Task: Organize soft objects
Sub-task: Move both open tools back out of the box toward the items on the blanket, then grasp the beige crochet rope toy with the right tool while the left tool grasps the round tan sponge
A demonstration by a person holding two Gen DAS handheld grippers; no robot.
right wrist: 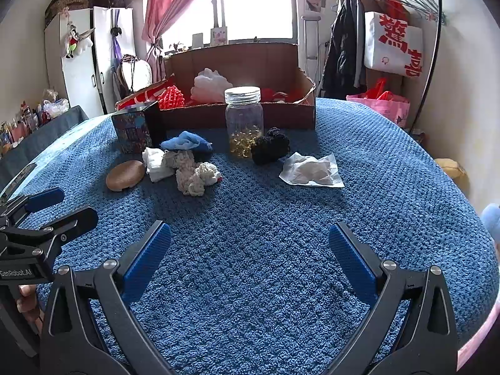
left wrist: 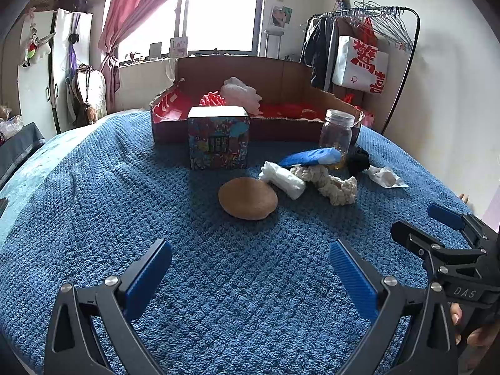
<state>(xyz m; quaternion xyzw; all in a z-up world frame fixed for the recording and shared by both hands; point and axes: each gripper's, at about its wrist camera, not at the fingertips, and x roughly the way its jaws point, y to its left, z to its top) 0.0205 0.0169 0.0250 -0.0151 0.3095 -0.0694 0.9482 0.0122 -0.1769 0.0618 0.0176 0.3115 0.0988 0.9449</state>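
Note:
Soft things lie on the blue towel: a cream knitted piece [left wrist: 336, 186] [right wrist: 195, 175], a white rolled cloth [left wrist: 284, 179] [right wrist: 155, 161], a blue cloth [left wrist: 312, 157] [right wrist: 187, 141], a black knit ball [left wrist: 357, 157] [right wrist: 270, 145] and a white crumpled tissue [left wrist: 386, 177] [right wrist: 312, 170]. A cardboard box [left wrist: 281, 75] [right wrist: 250, 59] behind them holds a red knit piece [left wrist: 212, 98] [right wrist: 170, 97] and a pale pink puff [left wrist: 240, 92] [right wrist: 211, 86]. My left gripper [left wrist: 250, 268] and right gripper [right wrist: 250, 250] are open and empty, well short of the pile.
A brown round pad [left wrist: 248, 198] [right wrist: 125, 175], a patterned tin box [left wrist: 218, 137] [right wrist: 134, 128] and a glass jar [left wrist: 337, 134] [right wrist: 243, 122] stand among the soft things. A clothes rack [left wrist: 375, 47] is at the back right, a white cabinet [right wrist: 84, 56] at the left.

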